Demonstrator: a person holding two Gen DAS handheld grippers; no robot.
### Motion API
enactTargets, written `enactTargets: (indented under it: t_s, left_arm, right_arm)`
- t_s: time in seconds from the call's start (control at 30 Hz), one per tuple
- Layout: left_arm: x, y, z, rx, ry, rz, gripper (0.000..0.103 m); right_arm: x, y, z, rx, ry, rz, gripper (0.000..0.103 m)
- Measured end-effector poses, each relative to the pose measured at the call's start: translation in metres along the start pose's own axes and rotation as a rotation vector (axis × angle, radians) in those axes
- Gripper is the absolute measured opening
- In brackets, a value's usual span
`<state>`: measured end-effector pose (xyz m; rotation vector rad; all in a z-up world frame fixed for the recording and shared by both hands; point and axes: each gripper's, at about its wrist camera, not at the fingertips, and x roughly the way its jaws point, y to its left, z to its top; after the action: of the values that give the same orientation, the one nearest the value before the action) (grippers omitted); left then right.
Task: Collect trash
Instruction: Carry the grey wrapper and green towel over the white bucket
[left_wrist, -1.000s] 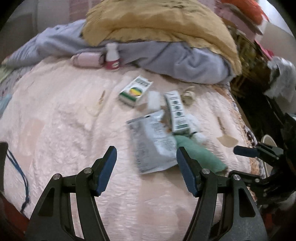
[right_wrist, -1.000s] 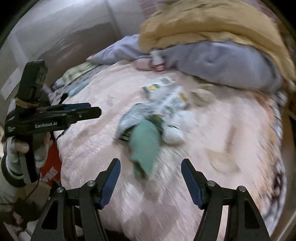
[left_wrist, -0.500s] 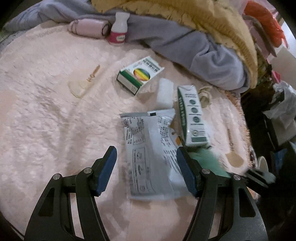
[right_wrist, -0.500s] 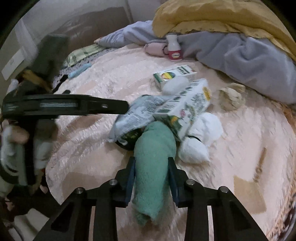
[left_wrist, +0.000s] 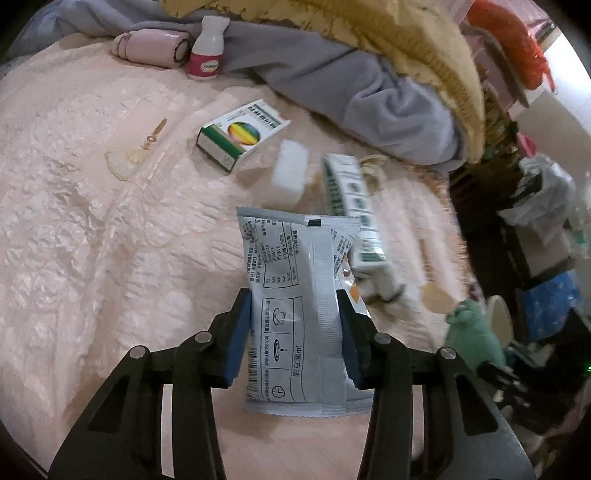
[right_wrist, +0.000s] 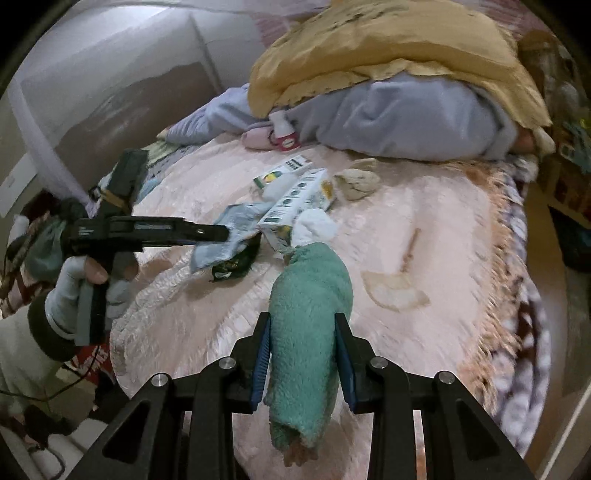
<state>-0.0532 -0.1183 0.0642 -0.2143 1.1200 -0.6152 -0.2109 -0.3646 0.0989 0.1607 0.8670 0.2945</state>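
My left gripper (left_wrist: 293, 325) is shut on a grey printed sachet wrapper (left_wrist: 295, 280), holding it just above the pink bedspread (left_wrist: 92, 221). My right gripper (right_wrist: 303, 354) is shut on a rolled green fleece sock (right_wrist: 308, 310) and holds it off the bed. The left gripper also shows in the right wrist view (right_wrist: 218, 232), gripping the wrapper (right_wrist: 229, 236). On the bed lie a green-and-white carton (left_wrist: 351, 206), a white box with a rainbow circle (left_wrist: 242, 134), a white foam block (left_wrist: 290, 173), white tissue wads (right_wrist: 314, 227) and a dark green packet (right_wrist: 236, 262).
A white bottle with a pink label (left_wrist: 207, 50) and a pink roll (left_wrist: 149, 50) stand by the grey and yellow blankets (left_wrist: 369, 74). A wooden spoon-like piece (left_wrist: 136, 155) lies left. Another one (right_wrist: 395, 284) lies right. Cluttered shelves and bags (left_wrist: 535, 221) stand beside the bed.
My left gripper has closed on the grey wrapper and lifted its near end. My right gripper has pulled the green sock back and up from the pile; the carton shifted.
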Motion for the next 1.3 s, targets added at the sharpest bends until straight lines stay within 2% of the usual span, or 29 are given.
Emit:
enactTargets:
  t_s: [0.23,0.43,0.7,0.87,1.13,1.3]
  left_arm:
    - [-0.028,-0.029,-0.006,0.019,0.001,-0.094,0.042]
    - [-0.034,-0.077,-0.013,0.1,0.005,-0.15,0.042]
    - [-0.015,-0.14,-0.023,0.202,0.035,-0.191,0.042]
    - [0.001,-0.183,-0.031,0.287,0.047,-0.186,0.042]
    - [0.031,-0.253,-0.047,0.417,0.085,-0.209,0.042]
    - [0.049,-0.287,-0.057,0.463,0.114,-0.231,0.042]
  right_arm:
    - [-0.028,-0.005,-0.008,0.033,-0.05,-0.028,0.031]
    - [-0.054,-0.013,-0.016,0.051,-0.09,-0.068,0.031]
    - [-0.086,-0.039,-0.03,0.103,-0.122,-0.133,0.031]
    - [-0.109,-0.06,-0.042,0.147,-0.143,-0.183,0.031]
    - [-0.15,-0.098,-0.071,0.233,-0.17,-0.274,0.031]
    - [-0.174,-0.122,-0.09,0.297,-0.183,-0.333,0.031]
